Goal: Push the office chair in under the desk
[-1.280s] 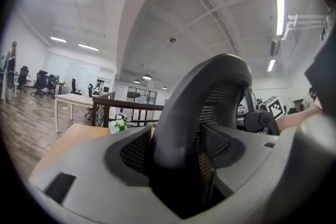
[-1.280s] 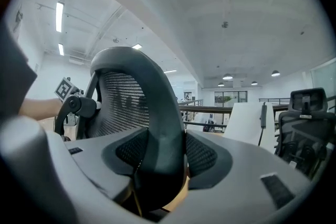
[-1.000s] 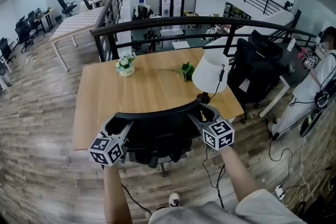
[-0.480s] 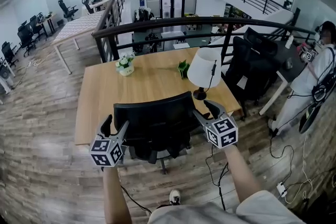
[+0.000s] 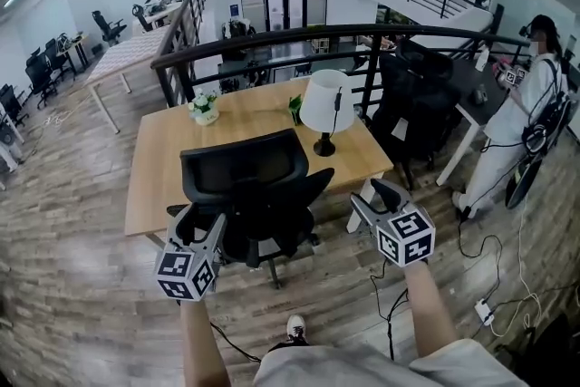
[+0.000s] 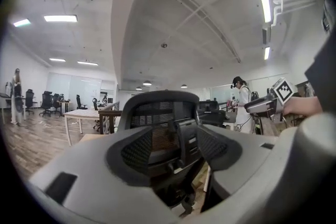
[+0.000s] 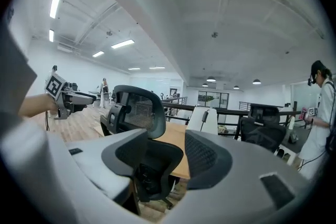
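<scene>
Two hand-held grippers sit low in the head view, both off the office chair point(image 5: 241, 172). The chair stands at frame ctr, backrest up against the near edge of the desk point(image 5: 159, 168), w/ seat and base showing just below that edge. How far the seat reaches under the desk can't be told.

The left gripper point(image 5: 198, 224), lower left of ctr, has its jaws apart, and they have just been closing a little. Nothing is btwn the pads; its own view shows only the chair's back and spine beyond the gap. Its tips are just beside the chair's left side, w/ no contact visible.

The right gripper point(image 5: 373, 199), lower right of ctr, is also spread wide w/ nothing held. Its tips are near the desk's near right corner, apart from the chair. Its own view shows the chair left of the gap and the desk edge beyond.

On the desk: a white-shade lamp point(image 5: 326, 104) right of ctr, a small flower pot point(image 5: 203, 110) at the far left, and a green item point(image 5: 294, 109) beside the lamp. A dark railing point(image 5: 272, 39) runs behind the desk. A second black chair point(image 5: 412, 100) stands right of the desk. A person in white point(image 5: 526, 113) stands at the right edge.
</scene>
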Tool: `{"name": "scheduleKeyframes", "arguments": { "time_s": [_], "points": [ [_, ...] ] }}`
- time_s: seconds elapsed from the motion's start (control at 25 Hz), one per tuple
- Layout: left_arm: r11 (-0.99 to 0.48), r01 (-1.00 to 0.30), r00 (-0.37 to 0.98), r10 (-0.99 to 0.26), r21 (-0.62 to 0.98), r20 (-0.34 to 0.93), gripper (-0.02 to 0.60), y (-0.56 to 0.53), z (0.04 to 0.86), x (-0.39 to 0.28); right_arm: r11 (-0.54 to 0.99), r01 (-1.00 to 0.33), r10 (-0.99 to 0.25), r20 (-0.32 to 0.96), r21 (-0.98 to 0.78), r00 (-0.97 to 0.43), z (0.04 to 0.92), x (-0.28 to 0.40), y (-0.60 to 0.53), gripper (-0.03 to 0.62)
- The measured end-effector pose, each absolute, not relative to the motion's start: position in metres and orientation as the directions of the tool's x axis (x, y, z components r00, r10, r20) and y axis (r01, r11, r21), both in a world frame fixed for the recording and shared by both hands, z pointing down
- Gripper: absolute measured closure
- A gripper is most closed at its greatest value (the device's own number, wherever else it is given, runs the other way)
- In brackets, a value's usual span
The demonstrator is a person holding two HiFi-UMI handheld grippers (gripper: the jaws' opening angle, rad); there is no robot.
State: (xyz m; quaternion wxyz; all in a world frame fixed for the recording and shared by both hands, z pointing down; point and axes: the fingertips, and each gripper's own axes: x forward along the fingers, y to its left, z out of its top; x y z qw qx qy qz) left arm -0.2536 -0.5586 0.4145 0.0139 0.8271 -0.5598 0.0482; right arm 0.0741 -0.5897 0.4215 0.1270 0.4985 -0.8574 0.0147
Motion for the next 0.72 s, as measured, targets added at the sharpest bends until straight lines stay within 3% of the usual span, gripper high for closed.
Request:
{"name": "scheduleKeyframes", "arguments": {
  "time_s": [0.2,0.36,0.52,0.72],
  "points": [
    [-0.410,-0.910,0.407,-0.911,-0.062,0.060,0.324,-0.502,0.399,-0.213,0.512,-0.849,-0.852,0.207,0.129,-0.482,0.408,0.090,-0.528,0.371],
    [-0.444,-0.890,0.442,-0.896,-0.107,0.037,0.355,-0.460,0.386,-0.180,0.525,-0.839,-0.849,0.162,0.142,-0.504,0.394,0.095,-0.486,0.446],
    [-0.479,-0.859,0.487,-0.874,-0.180,0.003,0.440,-0.421,0.369,-0.142,0.536,-0.834,-0.843,0.115,0.127,-0.525,0.380,0.097,-0.451,0.535],
    [-0.514,-0.833,0.528,-0.849,-0.204,-0.018,0.537,-0.385,0.358,-0.106,0.545,-0.828,-0.839,0.109,0.135,-0.534,0.377,0.098,-0.419,0.576]
  ]
}}
